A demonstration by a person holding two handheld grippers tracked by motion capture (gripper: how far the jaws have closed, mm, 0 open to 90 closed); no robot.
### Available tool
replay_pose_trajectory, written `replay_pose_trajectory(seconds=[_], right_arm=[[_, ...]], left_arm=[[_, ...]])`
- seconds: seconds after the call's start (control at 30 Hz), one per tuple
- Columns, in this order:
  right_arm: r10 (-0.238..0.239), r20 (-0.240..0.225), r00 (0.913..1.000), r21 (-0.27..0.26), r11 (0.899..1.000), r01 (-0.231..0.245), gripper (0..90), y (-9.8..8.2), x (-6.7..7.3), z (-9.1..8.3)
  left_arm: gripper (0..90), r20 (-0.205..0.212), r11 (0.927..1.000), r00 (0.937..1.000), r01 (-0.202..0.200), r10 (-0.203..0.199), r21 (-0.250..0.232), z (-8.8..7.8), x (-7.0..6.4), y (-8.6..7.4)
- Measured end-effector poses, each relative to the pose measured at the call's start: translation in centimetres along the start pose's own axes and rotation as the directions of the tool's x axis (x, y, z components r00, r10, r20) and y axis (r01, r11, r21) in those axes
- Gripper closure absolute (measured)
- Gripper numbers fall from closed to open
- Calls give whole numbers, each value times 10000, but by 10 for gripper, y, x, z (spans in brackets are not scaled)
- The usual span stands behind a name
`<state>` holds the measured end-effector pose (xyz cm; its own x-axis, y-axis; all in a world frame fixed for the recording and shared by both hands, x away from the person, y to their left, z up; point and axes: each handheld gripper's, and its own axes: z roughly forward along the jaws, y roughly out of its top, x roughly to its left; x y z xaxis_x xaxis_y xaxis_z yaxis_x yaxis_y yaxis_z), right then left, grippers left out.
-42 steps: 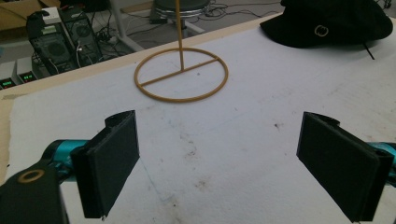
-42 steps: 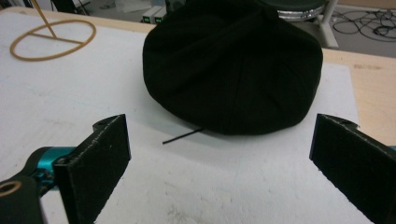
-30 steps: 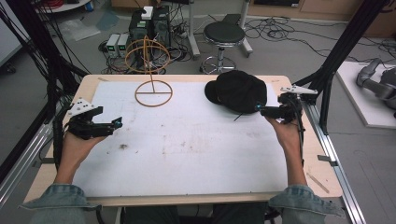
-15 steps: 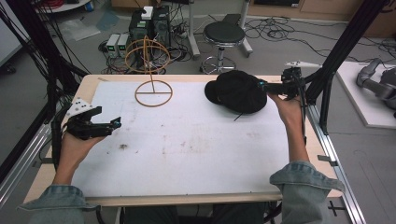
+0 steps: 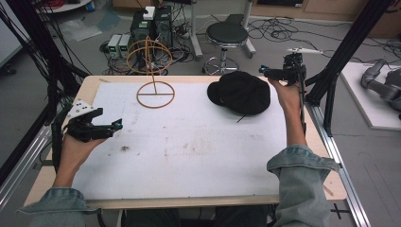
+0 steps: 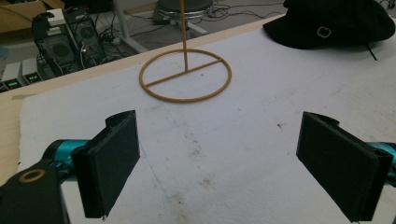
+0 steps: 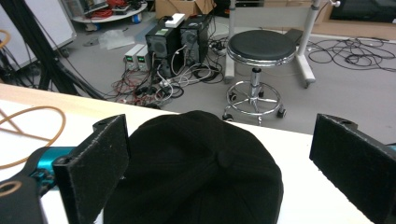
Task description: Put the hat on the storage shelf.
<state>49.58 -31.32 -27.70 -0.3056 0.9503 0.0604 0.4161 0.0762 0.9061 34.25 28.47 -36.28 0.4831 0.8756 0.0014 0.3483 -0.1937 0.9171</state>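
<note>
two grippers are in play, and the job in hand looks to be picking up the black cap (image 5: 240, 91) so it can go on the wire hat stand (image 5: 153, 71). the cap lies crown up at the far right of the white mat (image 5: 189, 156), well apart from the stand, whose ring base (image 6: 186, 74) sits at the far middle of the table with its upright rising to a wire globe. the right gripper (image 5: 265, 71) is raised just beyond the cap's far right edge, its jaws spread wide with nothing between them; in the right gripper view the cap (image 7: 196, 172) fills the gap between the two black pads (image 7: 95, 170), its top button roughly centred. the left gripper (image 5: 109, 126) hovers low over the mat's left side, jaws likewise parted and empty, pointing toward the stand. to do the grab well, i would bring the right gripper down onto the soft crown, not the brim, pinching a good fold of fabric near the button so the cap hangs evenly and does not slip. a shallow bite risks dropping it on the way. the left gripper is well placed to steady the stand's base, since the light wire frame may tip when the cap is lowered on.
</note>
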Motion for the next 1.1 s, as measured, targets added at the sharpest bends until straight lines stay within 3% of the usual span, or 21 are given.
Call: replay_pose_trajectory(seconds=[0.53,1.1], right_arm=[[892,-66,9960,-394,9952,-893,47,-15,-12,42],[1512,-143,9884,401,9878,-1506,53,-46,-21,88]], left_arm=[[135,60,10000,10000,64,-64,57,-1,4,-2],[135,76,9999,9999,82,-82,60,-2,4,-3]])
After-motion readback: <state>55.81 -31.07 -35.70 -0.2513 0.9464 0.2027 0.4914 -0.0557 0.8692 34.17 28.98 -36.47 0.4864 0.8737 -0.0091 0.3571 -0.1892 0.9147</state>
